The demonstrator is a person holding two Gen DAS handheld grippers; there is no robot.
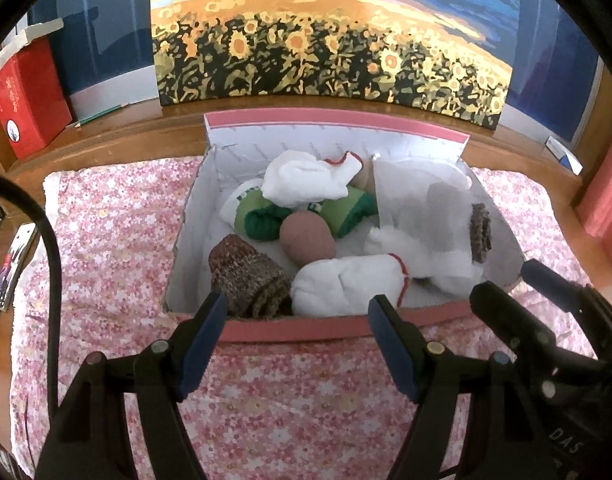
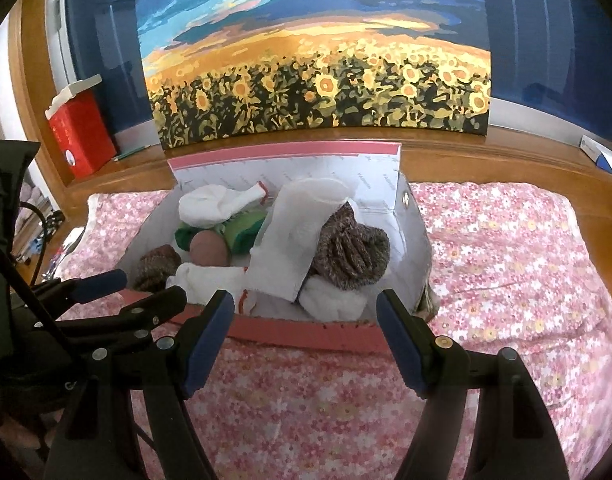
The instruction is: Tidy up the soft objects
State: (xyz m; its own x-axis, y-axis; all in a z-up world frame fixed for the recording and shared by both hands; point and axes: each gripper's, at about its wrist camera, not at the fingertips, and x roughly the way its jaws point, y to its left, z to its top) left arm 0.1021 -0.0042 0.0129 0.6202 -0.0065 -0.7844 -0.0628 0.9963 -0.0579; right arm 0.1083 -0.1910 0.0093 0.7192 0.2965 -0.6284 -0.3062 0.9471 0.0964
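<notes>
An open pink-rimmed cardboard box (image 1: 290, 330) (image 2: 306, 332) sits on a pink floral cloth (image 1: 118, 220) (image 2: 506, 248). Inside lie rolled socks: white bundles (image 1: 346, 284) (image 2: 210, 204), a green-and-white pair (image 1: 266, 220) (image 2: 234, 232), a pink ball (image 1: 308, 242) (image 2: 208, 250), brown knitted rolls (image 1: 246, 280) (image 2: 352, 254), and a white paper divider (image 1: 418, 196) (image 2: 282, 252). My left gripper (image 1: 298, 316) is open and empty just before the box's near rim. My right gripper (image 2: 306, 312) is open and empty at the same rim. Each gripper shows beside the other (image 1: 546, 300) (image 2: 106, 296).
A sunflower painting (image 1: 330, 60) (image 2: 318, 80) leans against the window behind the box. A red box (image 1: 26, 100) (image 2: 80, 136) and a green pencil (image 1: 102, 114) lie on the wooden sill at left. A small blue-white carton (image 2: 602, 156) lies at right.
</notes>
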